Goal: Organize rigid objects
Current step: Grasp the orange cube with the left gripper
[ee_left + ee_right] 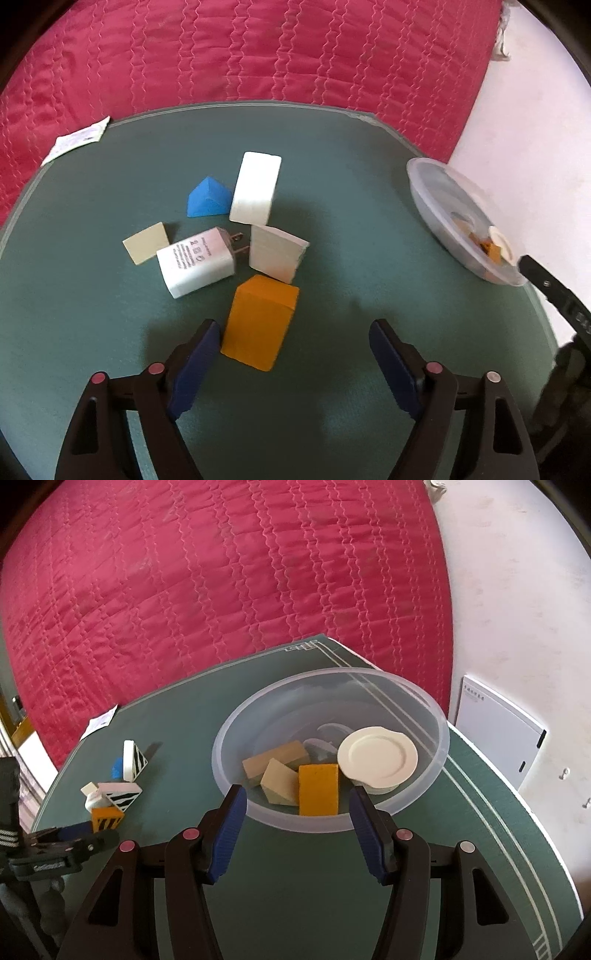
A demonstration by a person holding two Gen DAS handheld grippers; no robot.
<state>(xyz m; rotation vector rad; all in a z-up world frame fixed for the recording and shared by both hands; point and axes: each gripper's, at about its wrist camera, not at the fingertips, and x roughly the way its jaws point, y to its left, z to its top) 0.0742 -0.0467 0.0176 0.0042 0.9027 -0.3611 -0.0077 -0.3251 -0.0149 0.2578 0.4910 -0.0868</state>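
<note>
Item: white charger plug (197,266), prongs out, lying on its side among the loose blocks; grey print and symbols on its face, too small to read. Beside it: orange block (260,321), blue wedge (208,197), two white blocks, tan tile (146,243). Left hand-held gripper (291,332): jaws spread, nothing pinched, left pad just beside the orange block. Right hand-held gripper (297,805): jaws spread, empty, at the near rim of the clear bowl (441,746), which holds tan blocks, an orange block and a white lid (378,757). Bowl sits near the bench's right edge. Green bench (369,221), open room in the middle; pink quilted bed (221,572) behind; white floor to the right.
</note>
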